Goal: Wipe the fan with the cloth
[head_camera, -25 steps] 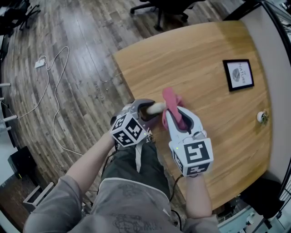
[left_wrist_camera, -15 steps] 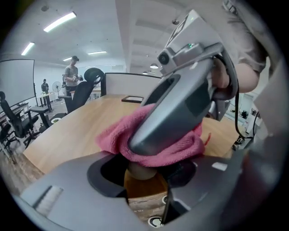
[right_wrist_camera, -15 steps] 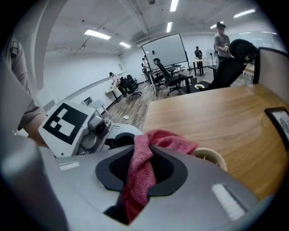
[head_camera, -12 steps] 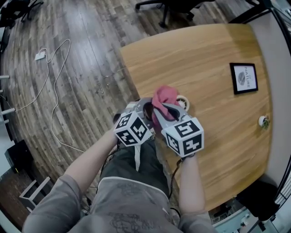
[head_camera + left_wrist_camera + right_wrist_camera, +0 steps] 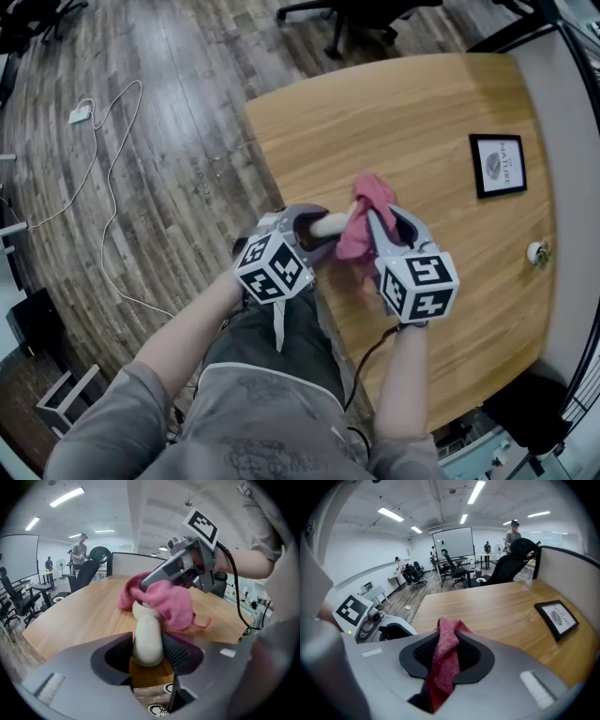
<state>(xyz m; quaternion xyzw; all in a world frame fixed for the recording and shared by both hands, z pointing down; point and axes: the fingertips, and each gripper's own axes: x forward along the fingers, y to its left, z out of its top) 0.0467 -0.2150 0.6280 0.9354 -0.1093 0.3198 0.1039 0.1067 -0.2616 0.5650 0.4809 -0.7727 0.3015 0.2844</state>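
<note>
My left gripper [image 5: 147, 654] is clamped on the white handle of the handheld fan [image 5: 147, 637], with a ribbed pad pressing on each side. The handle runs straight out ahead of those jaws. Its far end goes under the pink cloth [image 5: 169, 601], so I cannot make out the fan's head.

My right gripper [image 5: 447, 654] is clenched on that cloth. A twisted fold stands up between its pads and a tail hangs back beneath them. From the head view, the right gripper's tips sit just ahead and to the right of the left gripper's tips. The cloth is bunched over the fan between the two tools.

Both sets of tips hang over the near corner of the wooden table [image 5: 422, 122]. Further out, ahead and to the right of the right gripper, a black picture frame [image 5: 497, 165] lies flat on the tabletop. A small white object [image 5: 536, 251] sits well off to that gripper's right, near the table's edge.

Away to the left of the left gripper, a white cable [image 5: 114, 183] trails across the plank floor [image 5: 169, 112]. An office chair [image 5: 342, 23] stands beyond the table's far side.
</note>
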